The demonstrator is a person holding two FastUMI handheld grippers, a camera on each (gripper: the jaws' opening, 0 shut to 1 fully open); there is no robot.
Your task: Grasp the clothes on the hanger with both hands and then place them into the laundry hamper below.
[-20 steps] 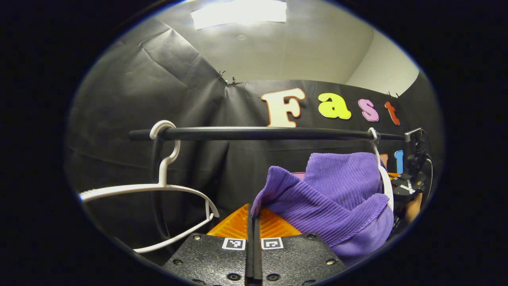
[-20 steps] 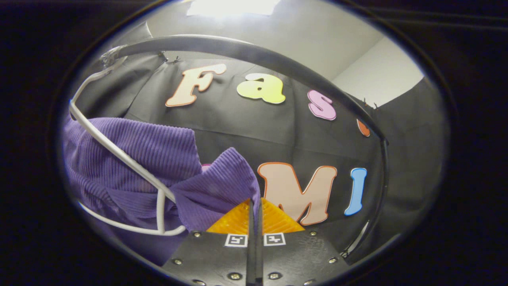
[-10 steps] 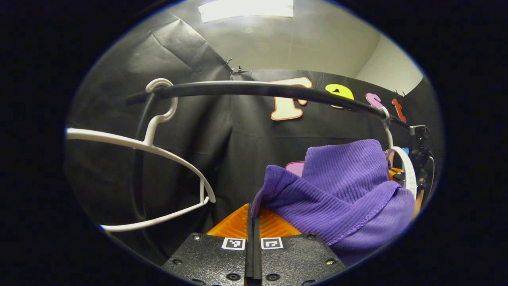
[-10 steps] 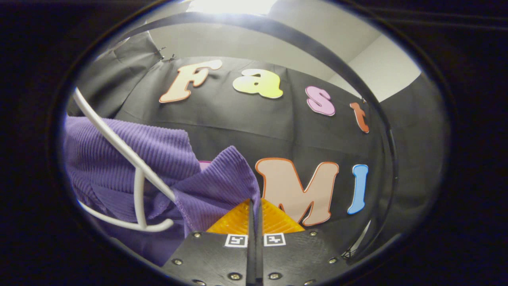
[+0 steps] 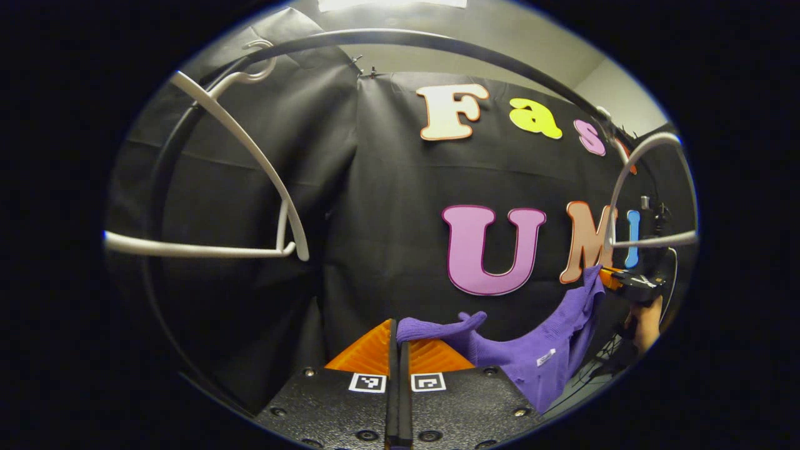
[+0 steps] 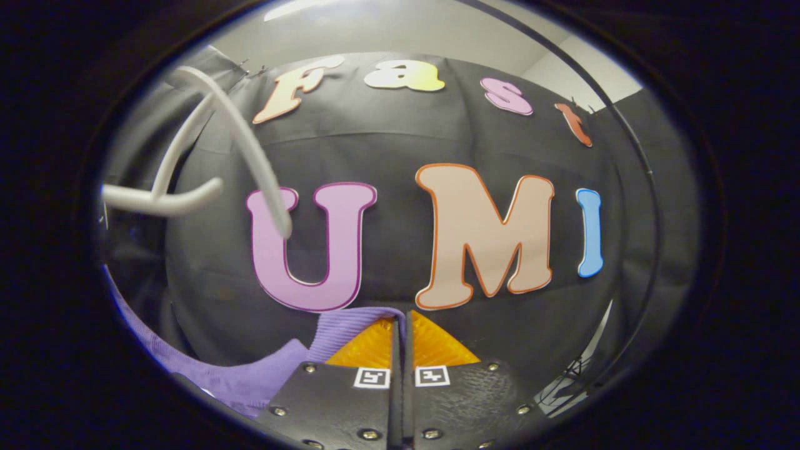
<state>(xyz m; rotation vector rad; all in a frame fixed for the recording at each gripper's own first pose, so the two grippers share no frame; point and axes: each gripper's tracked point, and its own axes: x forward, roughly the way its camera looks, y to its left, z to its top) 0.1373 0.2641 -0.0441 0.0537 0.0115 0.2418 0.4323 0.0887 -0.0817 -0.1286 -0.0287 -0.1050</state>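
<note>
Where it hangs free of any hanger, the purple garment [image 5: 531,350] sags in a low swag between the two grippers, in front of the black cloth wall and well below the rail. In the left gripper view, one end of it is pinched at the tips of the left gripper [image 5: 398,334], whose fingers are closed together on the cloth with no gap showing. From there the fabric dips and then rises to the right, up to the right gripper [image 5: 615,279], seen farther off with a hand [image 5: 644,328] beneath it. In the right gripper view, the right gripper [image 6: 400,325] likewise has its fingers pressed together on a ribbed edge of the garment [image 6: 262,375], which trails down and away to the lower left.

Above the garment, a bare white hanger [image 5: 644,194] hangs at the right. A second white hanger [image 5: 244,194] hangs at the left, its hook over the black rail [image 5: 406,40], which arcs across the top. In the right gripper view a white hanger [image 6: 206,162] shows blurred at the upper left.
</note>
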